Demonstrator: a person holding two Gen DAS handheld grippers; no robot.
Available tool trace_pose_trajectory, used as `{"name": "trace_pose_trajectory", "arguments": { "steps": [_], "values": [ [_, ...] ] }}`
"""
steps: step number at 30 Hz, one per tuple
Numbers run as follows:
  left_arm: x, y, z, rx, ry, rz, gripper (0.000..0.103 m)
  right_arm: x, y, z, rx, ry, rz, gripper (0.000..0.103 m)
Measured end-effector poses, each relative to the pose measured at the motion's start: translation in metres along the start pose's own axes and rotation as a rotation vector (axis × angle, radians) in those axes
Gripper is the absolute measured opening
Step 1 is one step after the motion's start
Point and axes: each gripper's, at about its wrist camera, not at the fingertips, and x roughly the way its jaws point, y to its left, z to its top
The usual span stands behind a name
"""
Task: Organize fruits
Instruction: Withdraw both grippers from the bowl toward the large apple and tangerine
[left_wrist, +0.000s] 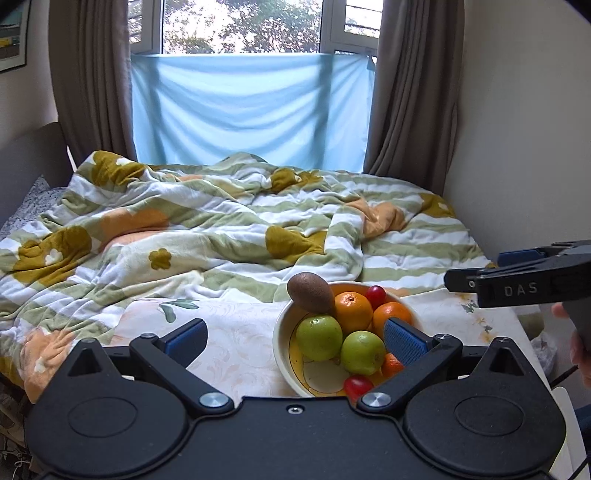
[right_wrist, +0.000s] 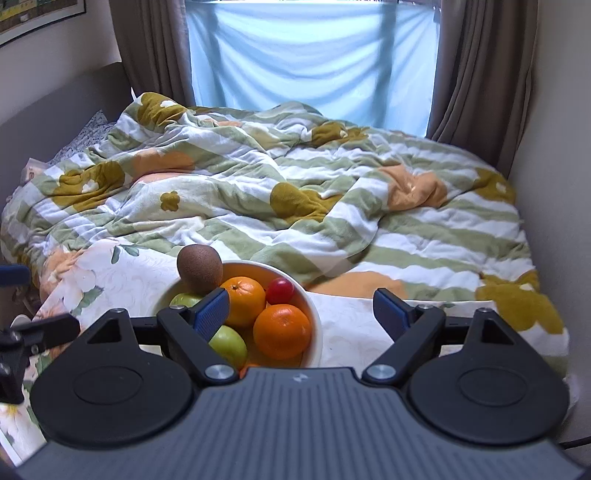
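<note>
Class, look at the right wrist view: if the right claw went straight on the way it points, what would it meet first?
Probably the orange at the near right of the bowl, roughly midway ahead of the open right claw; depth is uncertain.

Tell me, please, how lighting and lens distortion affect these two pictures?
Left wrist view: the window is overexposed, the curtains bow outward. Right wrist view: the backlit blue cloth glows and looks slightly soft; the bowl of fruit stays evenly lit.
</note>
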Motion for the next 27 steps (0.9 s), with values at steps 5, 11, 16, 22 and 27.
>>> {"name": "trace_pose_trajectory", "arguments": {
  "steps": [5, 11, 16, 22, 27],
  "values": [
    [-0.029, -0.005, -0.011, -0.002, -0.016, 0.014, 0.103, -0.044, 0.006, -0.014, -0.003, -0.042, -0.034, 0.103],
    [-0.06, -0.007, -0.033, -0.006, -0.025, 0.036, 0.103, -0.088, 0.01, -0.041, 0.009, -0.086, -0.031, 0.103],
    [-0.076, -0.006, -0.056, -0.026, -0.017, 0.067, 0.103, -0.108, 0.01, -0.069, 0.035, -0.08, -0.008, 0.103],
    [-0.075, 0.004, -0.077, -0.01, 0.024, 0.098, 0.103, -0.121, 0.009, -0.097, 0.042, -0.062, -0.036, 0.103],
    [-0.051, 0.025, -0.094, -0.035, 0.086, 0.101, 0.103, -0.115, 0.008, -0.117, 0.035, -0.012, -0.048, 0.103]
  ]
}}
